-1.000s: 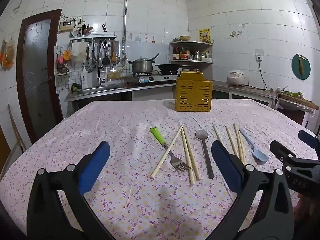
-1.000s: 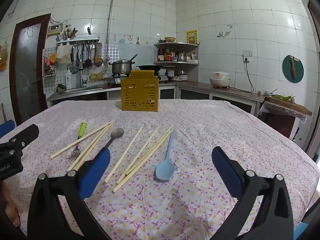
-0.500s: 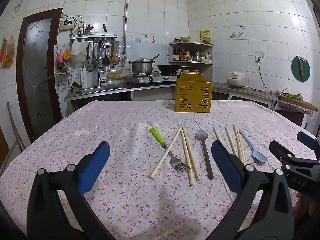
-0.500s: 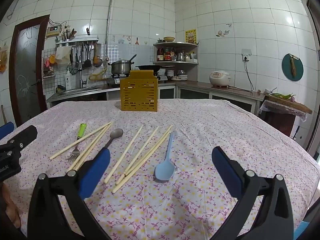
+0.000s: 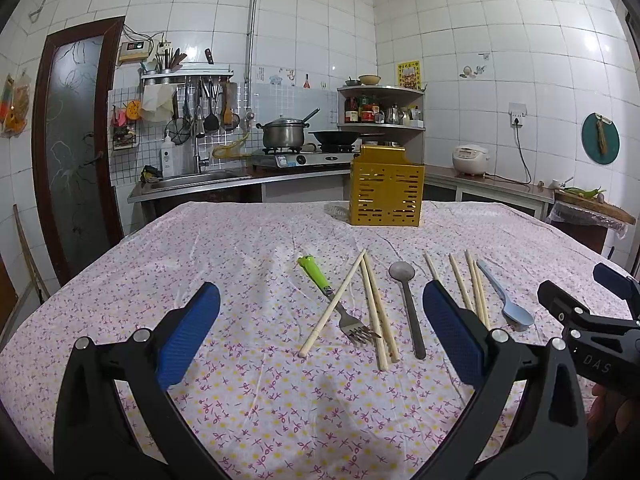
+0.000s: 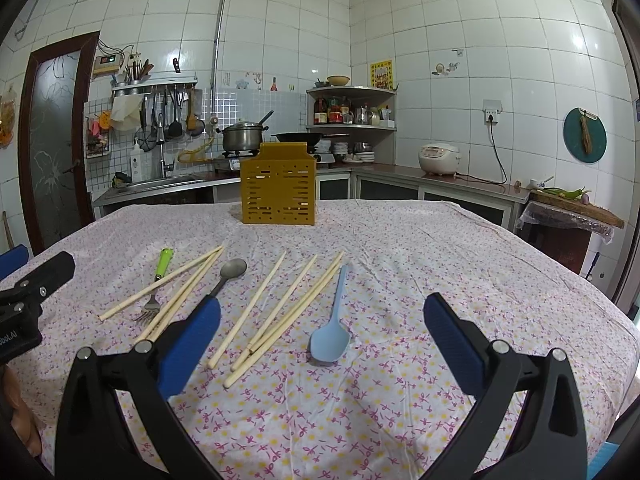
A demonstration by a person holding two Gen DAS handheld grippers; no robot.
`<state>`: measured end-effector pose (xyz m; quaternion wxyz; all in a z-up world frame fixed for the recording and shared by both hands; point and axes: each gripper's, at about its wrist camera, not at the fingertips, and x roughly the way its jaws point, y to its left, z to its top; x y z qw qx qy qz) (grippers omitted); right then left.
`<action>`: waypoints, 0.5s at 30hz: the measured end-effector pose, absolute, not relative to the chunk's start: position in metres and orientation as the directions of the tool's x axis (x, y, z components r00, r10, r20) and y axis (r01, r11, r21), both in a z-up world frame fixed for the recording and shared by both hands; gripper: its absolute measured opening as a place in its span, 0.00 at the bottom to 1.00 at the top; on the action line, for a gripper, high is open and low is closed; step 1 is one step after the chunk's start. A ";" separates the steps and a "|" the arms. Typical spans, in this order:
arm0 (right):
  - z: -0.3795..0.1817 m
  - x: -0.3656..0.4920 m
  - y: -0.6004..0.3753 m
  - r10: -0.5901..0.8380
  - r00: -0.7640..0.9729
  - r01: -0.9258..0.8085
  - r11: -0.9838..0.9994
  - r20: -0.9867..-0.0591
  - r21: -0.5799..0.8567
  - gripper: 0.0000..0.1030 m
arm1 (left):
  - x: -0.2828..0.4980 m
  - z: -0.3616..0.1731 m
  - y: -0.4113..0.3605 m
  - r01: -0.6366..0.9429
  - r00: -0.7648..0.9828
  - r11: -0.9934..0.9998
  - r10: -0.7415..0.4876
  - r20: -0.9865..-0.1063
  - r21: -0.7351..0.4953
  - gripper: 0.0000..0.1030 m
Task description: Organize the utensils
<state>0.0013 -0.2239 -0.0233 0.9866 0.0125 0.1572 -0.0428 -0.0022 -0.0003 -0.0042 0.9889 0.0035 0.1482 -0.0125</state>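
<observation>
Both grippers hang low over a table (image 5: 120,280) spread with a flowered cloth, and neither has hold of anything. The left gripper (image 5: 320,332) has its jaws spread wide, the blue pads (image 5: 188,336) well apart, with a fork (image 5: 340,308) and several chopsticks (image 5: 376,312) lying on the cloth just ahead between them. The right gripper (image 6: 320,336) is likewise wide open and empty; a light blue spoon (image 6: 332,320) lies on the cloth in front of it, bowl nearest the camera. The utensils sit in a loose row across the middle of the table: the fork has a green handle and one chopstick lies across it, then a pair of chopsticks, then a dark metal spoon (image 6: 228,276), then four more chopsticks (image 6: 280,308), then the blue spoon at the right end. Beyond them, near the far edge of the table, stands a yellow slotted holder (image 6: 278,184), upright and well apart from the row (whether anything is inside it cannot be made out). In the left wrist view the right gripper shows at the right edge, beside the blue spoon.
</observation>
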 end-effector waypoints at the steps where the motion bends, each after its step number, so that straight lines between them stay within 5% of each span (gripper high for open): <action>1: -0.023 0.001 -0.224 -0.080 0.947 0.088 0.996 -0.310 0.012 0.96 | -0.002 -0.004 0.000 0.026 0.955 1.000 -0.024 -0.294 0.003 0.95; 15: -0.023 0.000 -0.224 -0.081 0.947 0.088 0.996 -0.312 0.008 0.96 | -0.002 -0.004 0.000 0.030 0.955 1.000 -0.028 -0.297 0.002 0.95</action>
